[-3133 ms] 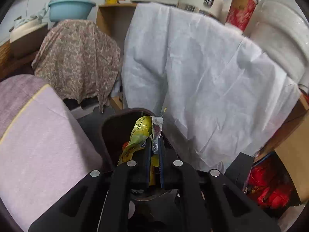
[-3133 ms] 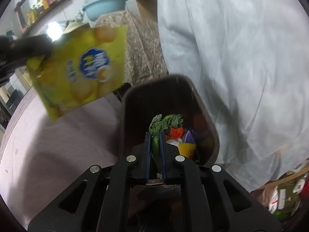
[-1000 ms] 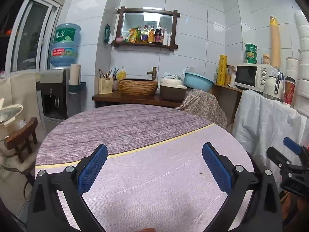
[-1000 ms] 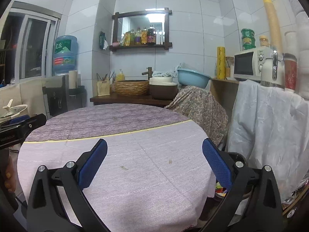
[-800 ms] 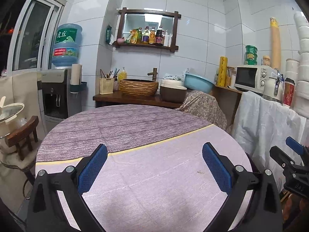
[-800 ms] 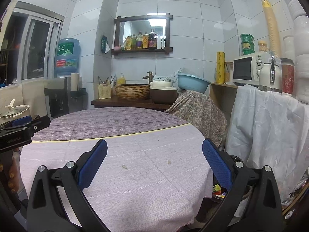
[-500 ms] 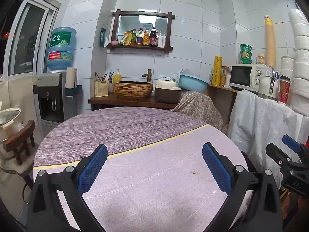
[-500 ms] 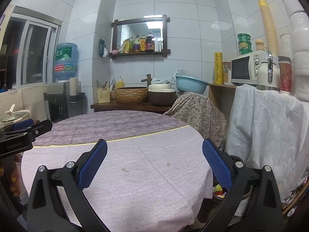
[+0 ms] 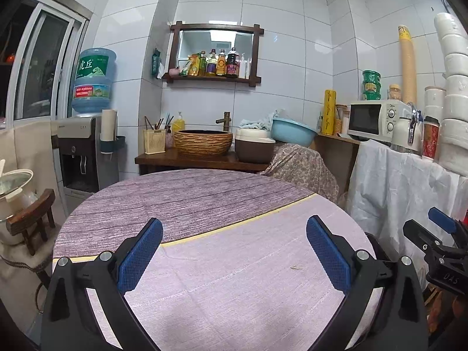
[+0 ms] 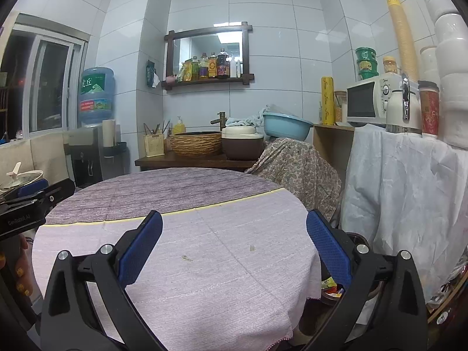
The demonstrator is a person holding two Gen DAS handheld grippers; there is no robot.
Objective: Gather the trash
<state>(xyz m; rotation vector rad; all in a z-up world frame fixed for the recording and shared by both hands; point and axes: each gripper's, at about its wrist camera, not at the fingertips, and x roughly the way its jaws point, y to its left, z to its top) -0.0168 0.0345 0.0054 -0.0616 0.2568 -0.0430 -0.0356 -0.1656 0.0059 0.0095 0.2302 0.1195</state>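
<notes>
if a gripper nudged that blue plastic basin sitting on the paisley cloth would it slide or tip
The blue plastic basin looks thin-walled and shows no contents from this angle, so it is probably light and easy to shove. It rests on the draped, lumpy paisley cloth, so it would likely rock or tip rather than slide cleanly.

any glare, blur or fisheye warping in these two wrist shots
Left wrist view: sharp, wall tiles bow strongly at the edges, soft ceiling-light sheen on the tiles, left gripper in crisp focus. Right wrist view: equally sharp, same curved walls, a bright light reflected in the mirror, dark window at left.
</notes>
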